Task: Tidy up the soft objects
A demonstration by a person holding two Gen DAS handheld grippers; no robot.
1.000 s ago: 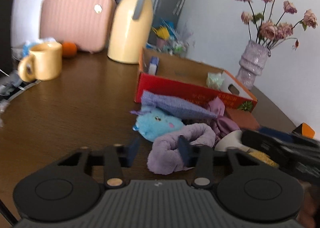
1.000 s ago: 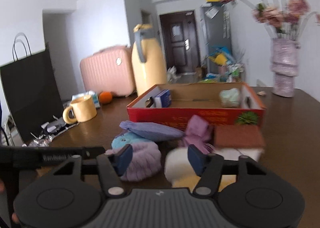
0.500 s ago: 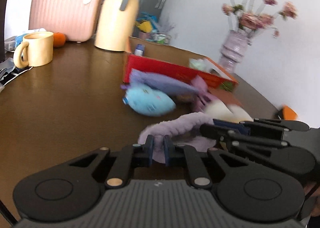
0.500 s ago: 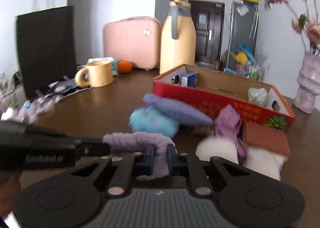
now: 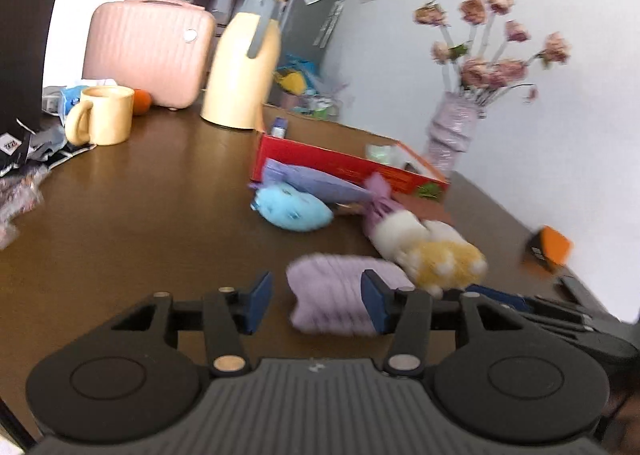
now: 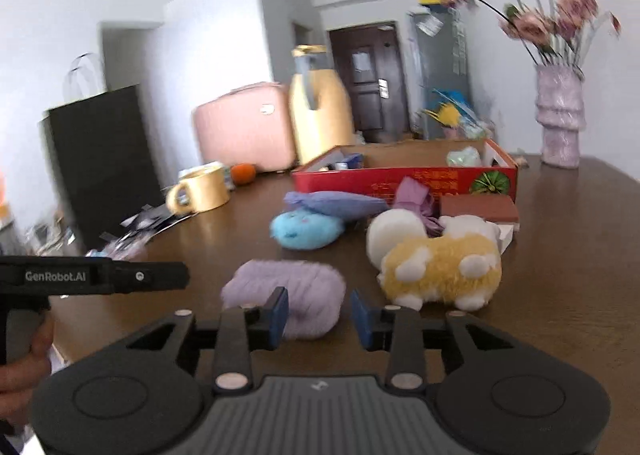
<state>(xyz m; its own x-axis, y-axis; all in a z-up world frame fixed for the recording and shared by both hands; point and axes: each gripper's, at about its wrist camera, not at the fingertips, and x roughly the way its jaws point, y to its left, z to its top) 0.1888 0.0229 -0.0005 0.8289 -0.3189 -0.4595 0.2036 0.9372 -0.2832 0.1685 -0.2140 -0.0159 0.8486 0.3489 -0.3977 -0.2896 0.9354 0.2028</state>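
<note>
A fuzzy lilac band [image 5: 332, 295] lies bunched on the brown table [image 5: 140, 235]. My left gripper [image 5: 316, 305] has it between its opening jaws; the right pad [image 5: 374, 305] overlaps it and the left pad stands apart. In the right wrist view the lilac band [image 6: 296, 287] sits just beyond my right gripper [image 6: 320, 315], whose jaws are also opening without pressing on it. Behind lie a yellow-and-white plush [image 6: 440, 267], a blue plush [image 6: 306, 229] and a purple cloth pouch [image 6: 336, 203].
A red cardboard box [image 6: 400, 179] with small items stands behind the plushes. A yellow mug [image 5: 106, 115], yellow jug [image 5: 244, 71] and pink case [image 5: 148, 51] are at the back left, a vase of flowers [image 6: 560, 119] at the back right. A hand [image 6: 24, 355] is at the left.
Half a second ago both grippers were shut on the lilac band, stretched between them. Both have let go and drawn back, and the band lies bunched on the table.
</note>
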